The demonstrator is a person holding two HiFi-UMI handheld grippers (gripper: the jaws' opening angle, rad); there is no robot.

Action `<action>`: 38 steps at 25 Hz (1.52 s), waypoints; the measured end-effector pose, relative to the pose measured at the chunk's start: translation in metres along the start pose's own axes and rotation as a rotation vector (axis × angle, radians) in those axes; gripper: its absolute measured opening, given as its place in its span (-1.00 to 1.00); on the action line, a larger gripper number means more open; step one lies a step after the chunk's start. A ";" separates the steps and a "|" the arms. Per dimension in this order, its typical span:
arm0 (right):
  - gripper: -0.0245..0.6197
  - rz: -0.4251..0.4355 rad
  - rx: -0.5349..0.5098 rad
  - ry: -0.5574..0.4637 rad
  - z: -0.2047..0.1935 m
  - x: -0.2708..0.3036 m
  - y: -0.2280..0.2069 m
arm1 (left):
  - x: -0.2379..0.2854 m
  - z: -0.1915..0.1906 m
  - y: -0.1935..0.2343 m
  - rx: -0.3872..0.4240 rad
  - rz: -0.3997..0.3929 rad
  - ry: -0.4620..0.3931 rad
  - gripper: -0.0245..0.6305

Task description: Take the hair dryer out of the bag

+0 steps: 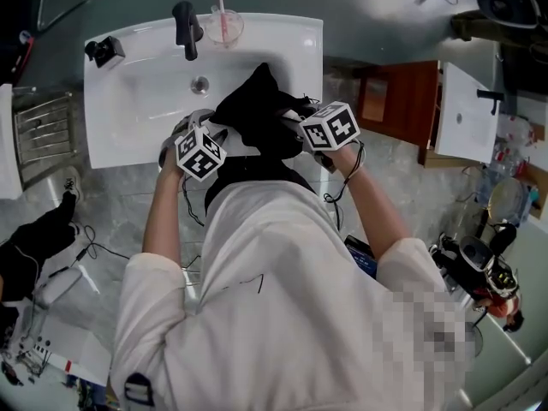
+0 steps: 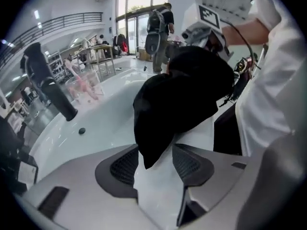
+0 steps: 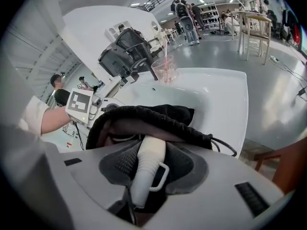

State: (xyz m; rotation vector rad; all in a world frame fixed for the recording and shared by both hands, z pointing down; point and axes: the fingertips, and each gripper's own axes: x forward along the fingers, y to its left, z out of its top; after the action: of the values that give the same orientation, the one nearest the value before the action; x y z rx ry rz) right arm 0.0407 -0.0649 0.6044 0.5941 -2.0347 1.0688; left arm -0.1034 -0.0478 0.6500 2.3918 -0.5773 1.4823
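the right gripper (image 3: 153, 163) is squeezing the white handle of the hair dryer (image 3: 143, 183), which pokes out of the black bag (image 3: 144, 116) on the edge of the sink (image 1: 137, 101). the rest is hidden inside. the left gripper (image 2: 154, 166) is wide open, a bag corner hanging loose between its jaws. i think it means to hold the bag so the dryer can slide out.

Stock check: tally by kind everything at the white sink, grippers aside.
Black bag: 1
Hair dryer, handle showing: 1
Faucet: 1
Cup: 1
Toothbrush: 1
Small black object at the corner: 1
Total: 6
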 end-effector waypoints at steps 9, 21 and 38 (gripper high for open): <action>-0.47 0.060 0.034 -0.035 -0.003 -0.008 0.008 | 0.030 -0.013 0.010 0.120 0.070 0.063 -0.57; -0.47 0.112 0.057 -0.033 -0.012 -0.011 0.020 | 0.015 -0.023 0.054 0.128 0.195 0.048 -0.85; -0.46 -0.045 -0.116 -0.008 -0.019 0.005 0.029 | 0.009 -0.048 0.084 -0.109 0.297 0.125 -0.85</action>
State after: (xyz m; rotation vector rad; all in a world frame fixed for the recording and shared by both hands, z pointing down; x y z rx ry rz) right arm 0.0258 -0.0334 0.6015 0.5822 -2.0651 0.9162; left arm -0.1767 -0.1031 0.6806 2.1838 -0.9905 1.6545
